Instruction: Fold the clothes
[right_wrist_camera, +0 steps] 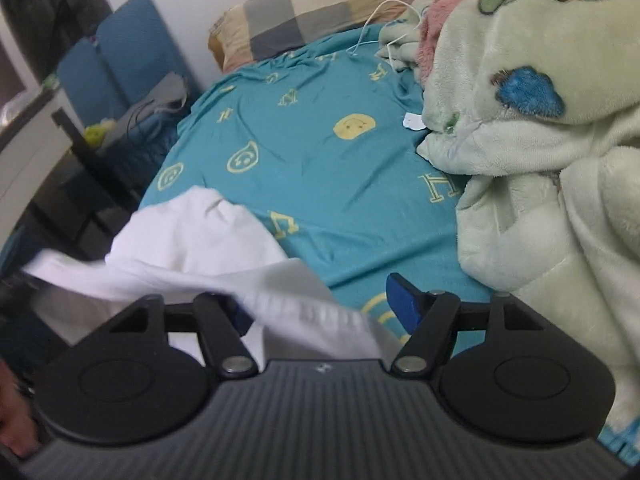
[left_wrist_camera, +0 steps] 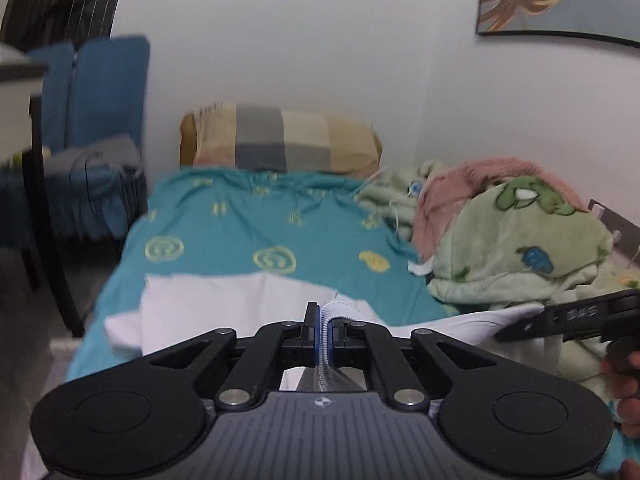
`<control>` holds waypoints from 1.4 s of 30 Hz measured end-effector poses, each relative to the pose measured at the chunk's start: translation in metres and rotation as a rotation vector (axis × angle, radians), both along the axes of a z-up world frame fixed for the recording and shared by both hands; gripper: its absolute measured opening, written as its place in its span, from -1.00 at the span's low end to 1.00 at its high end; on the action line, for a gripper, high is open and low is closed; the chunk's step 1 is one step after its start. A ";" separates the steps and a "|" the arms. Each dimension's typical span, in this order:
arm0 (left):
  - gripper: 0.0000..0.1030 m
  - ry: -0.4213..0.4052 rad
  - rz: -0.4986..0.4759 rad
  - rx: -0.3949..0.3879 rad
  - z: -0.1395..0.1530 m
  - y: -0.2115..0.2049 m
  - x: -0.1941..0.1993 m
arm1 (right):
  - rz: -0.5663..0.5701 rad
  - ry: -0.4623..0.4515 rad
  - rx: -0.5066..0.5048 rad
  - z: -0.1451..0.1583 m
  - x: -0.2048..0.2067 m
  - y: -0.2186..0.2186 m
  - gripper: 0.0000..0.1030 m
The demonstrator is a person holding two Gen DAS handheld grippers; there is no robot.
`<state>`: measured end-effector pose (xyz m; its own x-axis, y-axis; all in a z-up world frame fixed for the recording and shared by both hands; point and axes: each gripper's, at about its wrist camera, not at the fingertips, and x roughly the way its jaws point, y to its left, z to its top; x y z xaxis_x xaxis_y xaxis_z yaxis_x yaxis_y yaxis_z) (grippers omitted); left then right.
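White garment [right_wrist_camera: 192, 236] blurred, left gripper [left_wrist_camera: 325, 330] clamping hem, right gripper [right_wrist_camera: 324, 312] apparently agape

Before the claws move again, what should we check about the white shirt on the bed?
1. Left claw pinching the white shirt by its ribbed edge: ok.
2. Right claw gripping the shirt: not ok, it is open, cloth only draped between the fingers.
3. Bare teal sheet ahead for laying the shirt down: ok.
4. Shirt apart from the green blanket: ok.
5. Shirt spread flat: not ok, bunched up.
6. Sleeves untangled: cannot tell.
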<state>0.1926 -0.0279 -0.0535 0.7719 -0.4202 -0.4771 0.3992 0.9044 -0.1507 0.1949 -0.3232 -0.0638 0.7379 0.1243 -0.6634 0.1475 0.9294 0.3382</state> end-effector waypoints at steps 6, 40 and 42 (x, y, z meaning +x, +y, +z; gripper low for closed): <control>-0.92 0.084 0.042 -0.006 -0.021 0.008 0.011 | -0.010 -0.177 -0.143 0.031 -0.030 0.016 0.33; -0.88 0.084 0.089 -0.009 -0.006 0.006 0.005 | 0.211 -0.102 -0.218 0.012 0.011 0.061 -0.84; -0.88 0.041 0.053 -0.016 0.003 0.002 -0.007 | 0.190 -0.092 -0.160 0.022 -0.007 0.045 -0.84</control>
